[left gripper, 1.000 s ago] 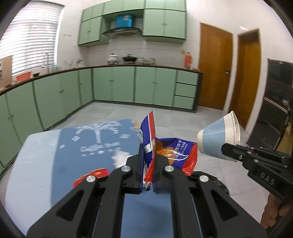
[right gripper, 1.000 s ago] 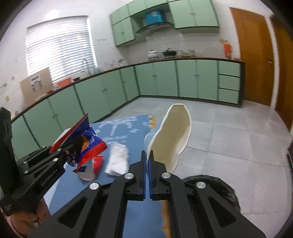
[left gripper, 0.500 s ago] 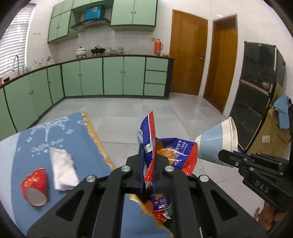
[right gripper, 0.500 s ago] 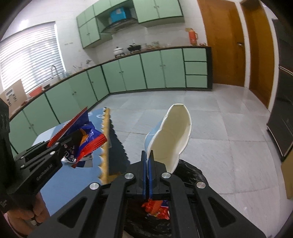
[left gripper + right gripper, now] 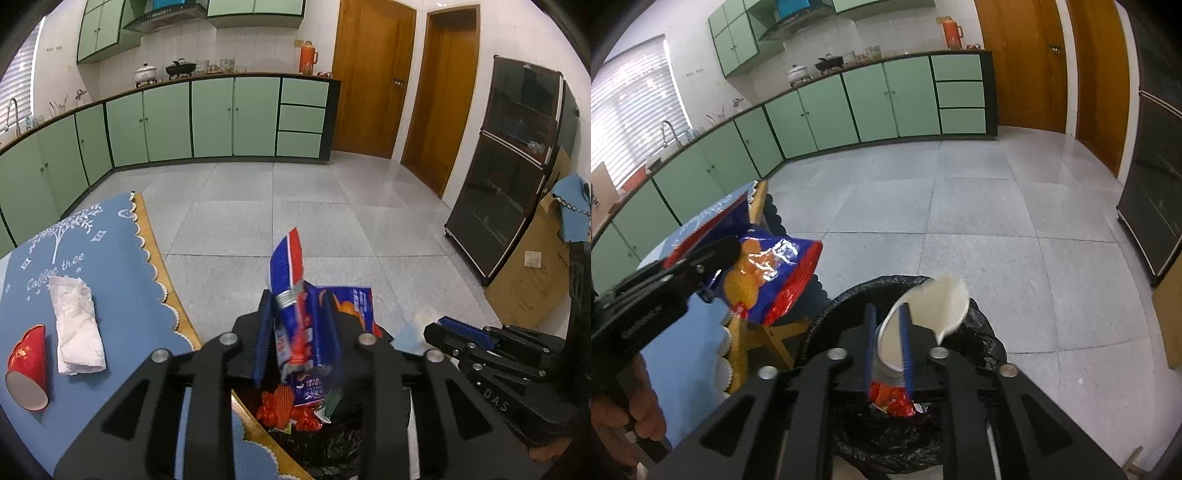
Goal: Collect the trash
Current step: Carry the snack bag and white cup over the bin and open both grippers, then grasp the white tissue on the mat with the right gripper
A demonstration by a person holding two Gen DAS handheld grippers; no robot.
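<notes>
Both grippers hang over a black-lined trash bin (image 5: 982,332) beside the table. My left gripper (image 5: 295,314) has its jaws apart, and the blue and red snack bag (image 5: 291,295) sits loose between them, over the bin; it also shows in the right wrist view (image 5: 764,273). My right gripper (image 5: 888,317) has its jaws parted too, with the crushed white paper cup (image 5: 934,306) slipping between them. Red wrappers (image 5: 280,406) lie inside the bin.
On the blue tablecloth (image 5: 122,295) lie a red paper cup (image 5: 27,369) on its side and a crumpled white tissue (image 5: 75,328). Green cabinets line the far wall. A dark glass cabinet (image 5: 509,177) and a cardboard box (image 5: 532,280) stand at the right.
Both grippers swung right from over the table to over the bin and dipped. Both jaws have opened, freeing the snack bag and the cup.
</notes>
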